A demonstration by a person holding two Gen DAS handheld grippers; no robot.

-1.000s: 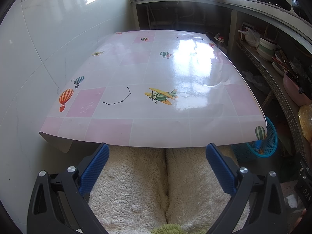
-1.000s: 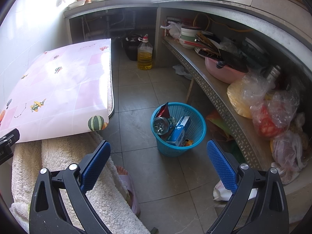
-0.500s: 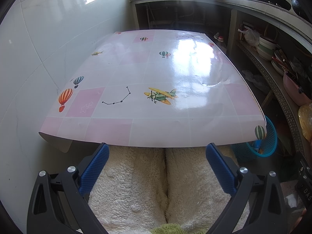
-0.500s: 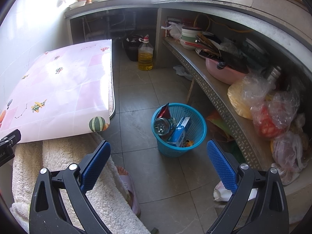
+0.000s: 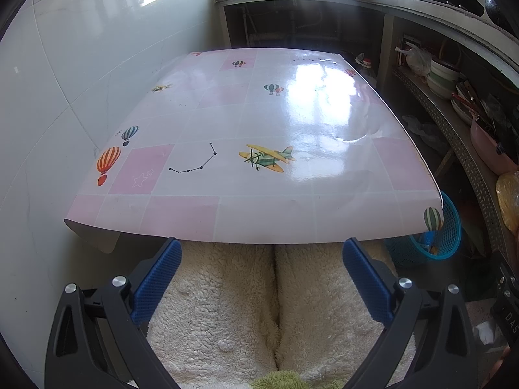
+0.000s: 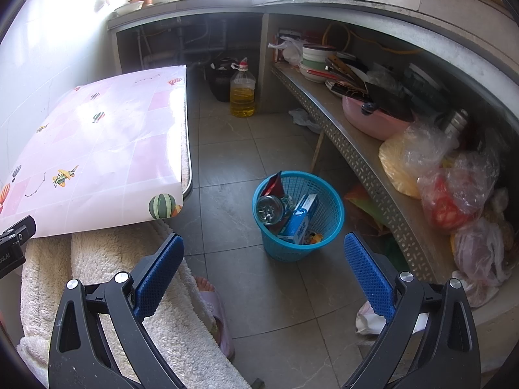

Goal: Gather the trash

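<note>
A blue mesh basket [image 6: 327, 223] stands on the tiled floor to the right of the table. It holds a blue-and-white carton [image 6: 300, 220], a silvery can [image 6: 268, 209], a red wrapper [image 6: 274, 184] and small scraps. The basket's edge also shows in the left wrist view [image 5: 451, 230]. My right gripper [image 6: 263, 267] is open and empty, held above the floor just short of the basket. My left gripper [image 5: 261, 274] is open and empty, held over my cream fleece-covered lap [image 5: 246, 311] at the table's near edge. The pink patterned tablecloth [image 5: 259, 136] carries nothing.
A white tiled wall [image 5: 48, 103] runs along the table's left. A low metal shelf [image 6: 363, 162] on the right holds bowls, a pink basin [image 6: 373, 120] and plastic bags [image 6: 444, 191]. An oil bottle [image 6: 242, 92] stands on the floor at the back. Crumpled paper [image 6: 366, 319] lies by the shelf's foot.
The right wrist view has drifted very slightly, with the basket shifting a little to the right. Both grippers stay open and empty.
</note>
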